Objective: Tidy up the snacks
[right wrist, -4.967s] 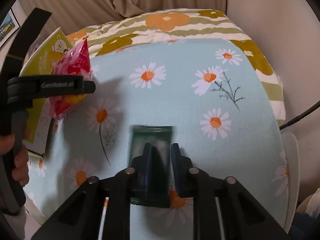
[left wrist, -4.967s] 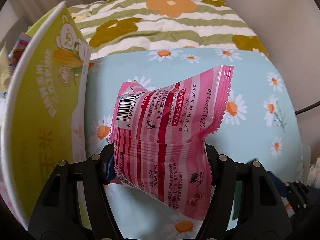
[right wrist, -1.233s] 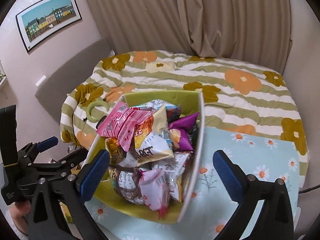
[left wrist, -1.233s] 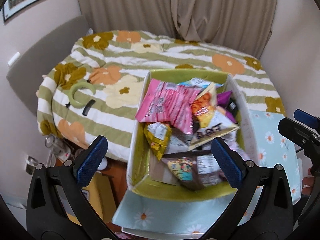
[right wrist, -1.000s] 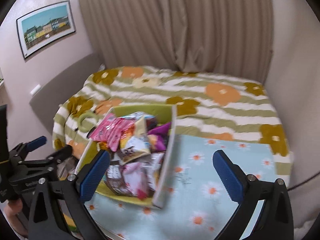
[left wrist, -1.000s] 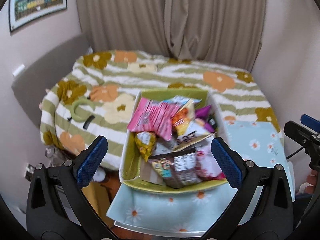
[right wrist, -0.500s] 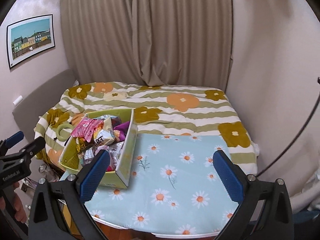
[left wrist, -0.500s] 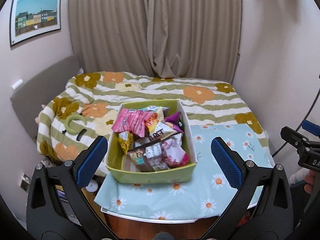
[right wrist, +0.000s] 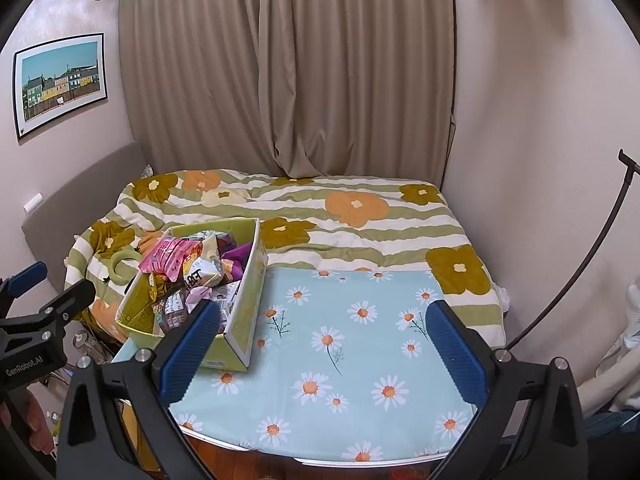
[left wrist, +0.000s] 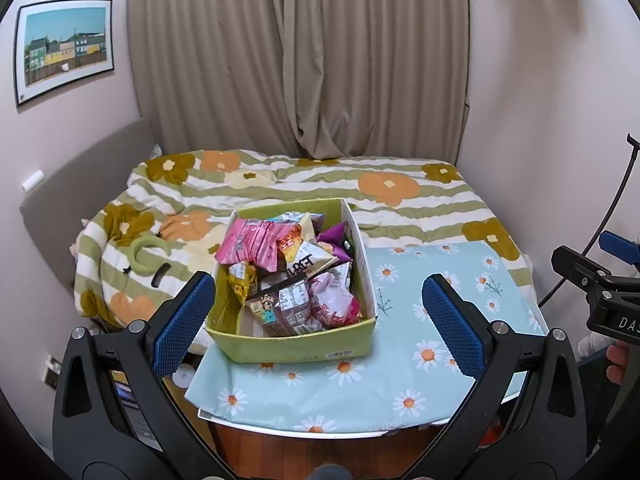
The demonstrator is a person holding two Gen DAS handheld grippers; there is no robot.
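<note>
A green cardboard box [left wrist: 294,346] heaped with snack packets [left wrist: 294,276] sits at the left of the daisy-cloth surface [right wrist: 360,364], otherwise bare, suggesting sorting is finished, while left gripper [left wrist: 316,320] and right gripper [right wrist: 322,344] hover back, fingers spread, empty.

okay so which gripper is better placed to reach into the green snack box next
Left, probably. The left gripper, open and empty, faces the green snack box head-on. The right gripper, also open, faces bare daisy tablecloth, with the box off to its left.
</note>
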